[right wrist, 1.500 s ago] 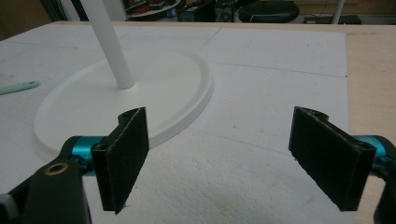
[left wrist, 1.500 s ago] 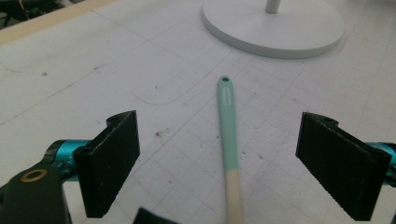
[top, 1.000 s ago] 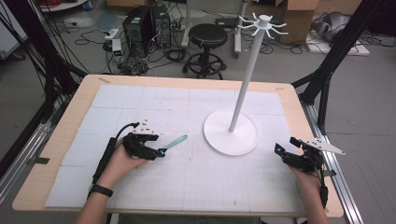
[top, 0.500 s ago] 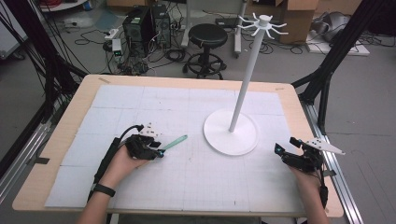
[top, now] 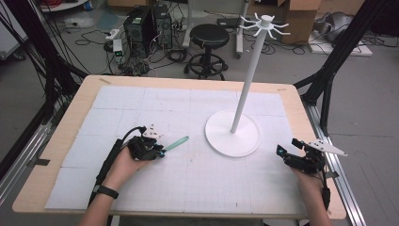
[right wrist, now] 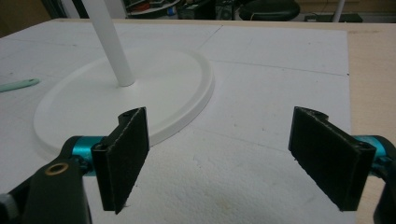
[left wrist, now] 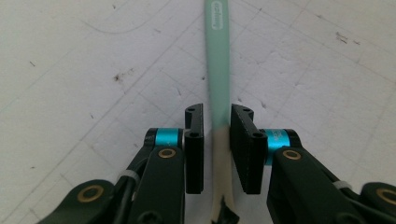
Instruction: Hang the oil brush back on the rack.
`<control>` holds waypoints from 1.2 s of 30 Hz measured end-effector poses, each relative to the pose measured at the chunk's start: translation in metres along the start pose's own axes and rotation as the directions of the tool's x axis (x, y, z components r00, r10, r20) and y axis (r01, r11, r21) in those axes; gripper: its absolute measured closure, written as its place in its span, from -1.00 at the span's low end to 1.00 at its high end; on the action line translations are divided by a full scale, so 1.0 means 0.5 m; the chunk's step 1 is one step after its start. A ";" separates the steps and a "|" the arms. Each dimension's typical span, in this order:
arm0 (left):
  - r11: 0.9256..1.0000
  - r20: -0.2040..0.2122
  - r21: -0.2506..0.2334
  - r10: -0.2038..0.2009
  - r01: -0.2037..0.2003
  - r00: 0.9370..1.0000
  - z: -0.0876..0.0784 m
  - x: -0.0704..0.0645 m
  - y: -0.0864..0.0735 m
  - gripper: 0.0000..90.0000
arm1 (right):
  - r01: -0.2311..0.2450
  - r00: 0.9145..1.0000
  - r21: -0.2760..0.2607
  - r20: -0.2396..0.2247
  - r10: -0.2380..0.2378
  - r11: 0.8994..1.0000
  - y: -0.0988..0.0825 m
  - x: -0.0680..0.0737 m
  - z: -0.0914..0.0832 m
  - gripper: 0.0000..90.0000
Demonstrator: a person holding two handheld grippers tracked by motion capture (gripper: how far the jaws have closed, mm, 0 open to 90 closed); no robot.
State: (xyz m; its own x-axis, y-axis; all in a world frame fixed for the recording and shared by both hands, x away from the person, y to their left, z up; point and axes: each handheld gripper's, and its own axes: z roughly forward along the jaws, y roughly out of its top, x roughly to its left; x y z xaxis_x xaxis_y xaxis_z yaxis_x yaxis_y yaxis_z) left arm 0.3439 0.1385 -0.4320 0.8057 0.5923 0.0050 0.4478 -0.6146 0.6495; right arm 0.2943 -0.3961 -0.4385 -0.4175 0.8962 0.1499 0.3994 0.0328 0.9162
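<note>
The left gripper (left wrist: 216,140) has been closing its jaws since the earlier pictures. Between them lies the mint-green flat plastic stick (left wrist: 218,70), now narrowly flanked; pad contact cannot be confirmed.

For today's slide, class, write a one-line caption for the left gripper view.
Left tool closing its jaws around the pale end of a mint-green utensil handle lying on the white gridded mat.

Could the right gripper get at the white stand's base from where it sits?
Probably yes. The right gripper is open beside the stand's base, with only bare mat between them. The left gripper, whose jaws have just been closing with the green handle between them, is well off to the side.
</note>
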 end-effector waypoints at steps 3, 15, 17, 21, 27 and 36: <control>1.000 0.000 -0.003 0.006 -0.006 1.000 0.001 -0.003 0.000 0.80 | 0.005 1.000 0.002 0.000 -0.005 1.000 0.000 0.001 0.000 -0.56; 1.000 -0.008 -0.007 0.025 -0.025 1.000 0.000 -0.006 -0.001 0.82 | 0.004 1.000 -0.005 -0.001 -0.004 1.000 0.000 0.000 -0.002 -0.56; 0.999 -0.014 -0.004 0.033 -0.033 0.999 -0.001 -0.008 0.000 0.82 | 0.002 1.000 -0.008 0.001 -0.002 1.000 0.001 0.000 -0.003 -0.56; 0.999 -0.029 -0.013 0.043 -0.043 0.999 -0.003 -0.009 0.000 0.82 | -0.002 1.000 -0.012 -0.001 0.002 1.000 0.001 -0.001 -0.005 -0.56; 0.996 -0.005 -0.089 0.016 -0.017 1.000 -0.023 -0.002 0.002 0.82 | -0.001 1.000 -0.011 0.000 0.001 1.000 0.001 -0.001 -0.005 -0.56; 0.975 0.040 -0.220 0.000 0.009 0.999 -0.068 0.005 0.009 0.82 | -0.013 1.000 -0.009 0.000 0.013 1.000 0.001 0.000 -0.006 -0.56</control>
State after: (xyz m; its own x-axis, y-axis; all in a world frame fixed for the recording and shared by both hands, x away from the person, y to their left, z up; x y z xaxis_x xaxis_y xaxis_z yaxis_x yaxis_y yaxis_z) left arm 0.3346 0.1550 -0.4030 0.8205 0.5711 -0.0251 0.3583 -0.4794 0.8011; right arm 0.2920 -0.3975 -0.4371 -0.4124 0.8966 0.1617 0.3970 0.0171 0.9176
